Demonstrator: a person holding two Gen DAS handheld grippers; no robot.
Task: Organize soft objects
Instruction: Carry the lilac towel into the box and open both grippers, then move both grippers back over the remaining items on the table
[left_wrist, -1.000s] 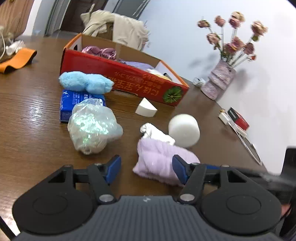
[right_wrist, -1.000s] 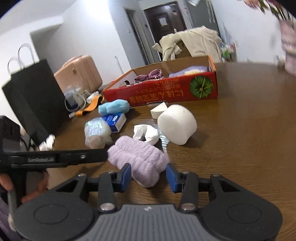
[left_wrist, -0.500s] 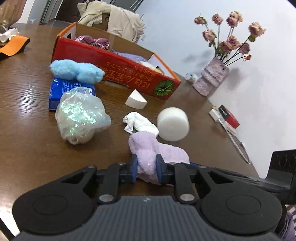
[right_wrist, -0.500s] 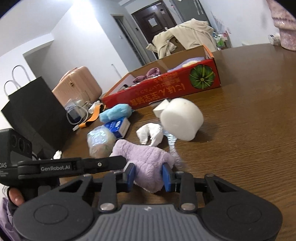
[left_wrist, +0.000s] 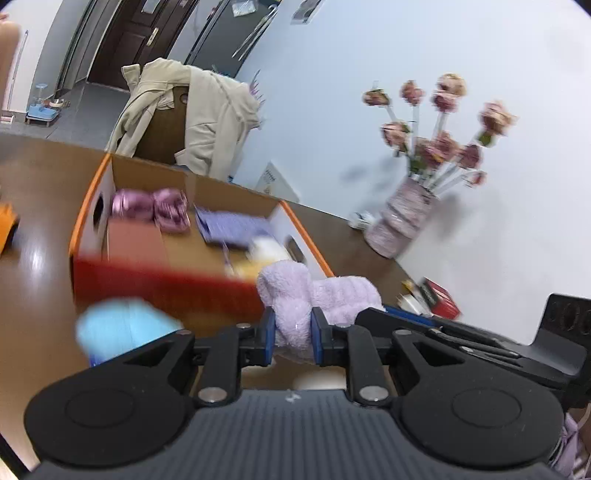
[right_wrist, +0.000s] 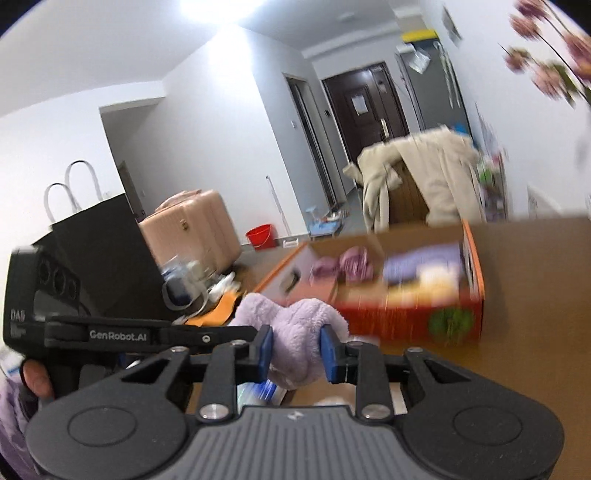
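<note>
Now lilac towel (left_wrist: 291, 314) between both tongs

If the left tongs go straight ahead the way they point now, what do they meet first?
Probably the open red cardboard box. The left tongs, shut on the lilac fluffy cloth, aim at its near right corner; depth is unclear in this blurred view, so they might pass just over its rim.

Black left gripper (left_wrist: 293, 334) with blue pads, ribbed grey body, silver screws.

left gripper (left_wrist: 292, 334) clamping lilac towel (left_wrist: 295, 295), box (left_wrist: 162, 288) behind
</note>
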